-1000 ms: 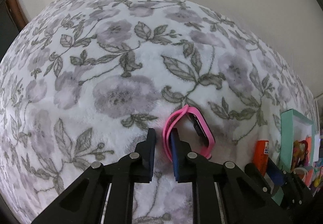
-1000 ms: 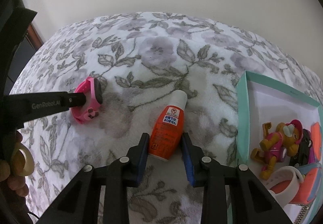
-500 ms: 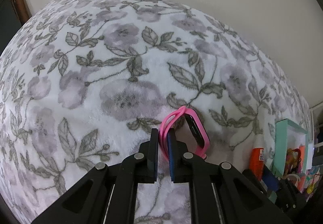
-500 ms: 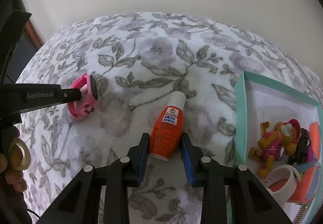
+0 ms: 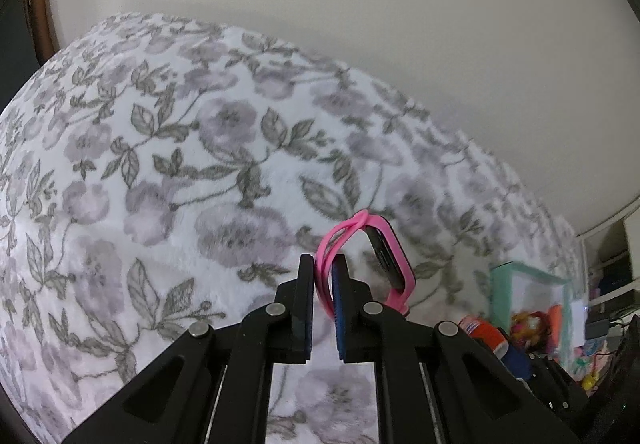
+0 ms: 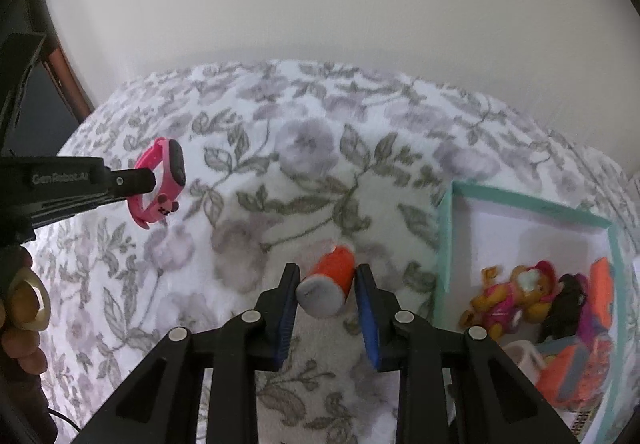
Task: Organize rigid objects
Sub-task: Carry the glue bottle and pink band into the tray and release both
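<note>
Our left tongs (image 5: pixel 323 276) pinch the rubbery strap of the pink watch (image 5: pixel 370 264), held above the plush floral blanket (image 5: pixel 160 183). Our right tongs (image 6: pixel 326 292) clamp the smooth orange bottle (image 6: pixel 330 280), its flat grey base toward us; the teal-rimmed box (image 6: pixel 444 240) sits to their right.

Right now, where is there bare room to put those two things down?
Inside the teal box, the white floor along its far wall is bare; the toys crowd its near end. The floral blanket between the pink watch and the orange bottle is open too.
</note>
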Demonstrator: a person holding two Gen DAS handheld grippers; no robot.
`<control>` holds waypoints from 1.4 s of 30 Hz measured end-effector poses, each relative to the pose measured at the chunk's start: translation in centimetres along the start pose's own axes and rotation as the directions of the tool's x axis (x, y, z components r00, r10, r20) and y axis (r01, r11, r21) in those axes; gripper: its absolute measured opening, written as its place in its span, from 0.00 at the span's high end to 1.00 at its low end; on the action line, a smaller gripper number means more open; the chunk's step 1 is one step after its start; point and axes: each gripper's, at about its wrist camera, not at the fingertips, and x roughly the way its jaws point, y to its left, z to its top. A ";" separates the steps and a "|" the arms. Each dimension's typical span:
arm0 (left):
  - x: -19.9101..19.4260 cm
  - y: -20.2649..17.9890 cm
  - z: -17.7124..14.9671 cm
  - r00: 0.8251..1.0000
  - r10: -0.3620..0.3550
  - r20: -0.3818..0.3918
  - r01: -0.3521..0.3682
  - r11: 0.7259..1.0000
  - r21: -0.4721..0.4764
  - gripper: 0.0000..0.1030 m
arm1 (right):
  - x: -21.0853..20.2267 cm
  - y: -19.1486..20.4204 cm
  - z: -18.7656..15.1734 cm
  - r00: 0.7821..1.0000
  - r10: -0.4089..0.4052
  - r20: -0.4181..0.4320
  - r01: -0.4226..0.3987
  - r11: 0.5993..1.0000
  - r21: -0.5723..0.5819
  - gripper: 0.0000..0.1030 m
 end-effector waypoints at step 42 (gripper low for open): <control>-4.0 -8.7 -1.1 0.984 -0.168 0.052 0.157 0.972 0.175 0.91 | -11.7 -8.4 2.5 0.970 -0.141 0.195 0.121 0.986 0.115 0.79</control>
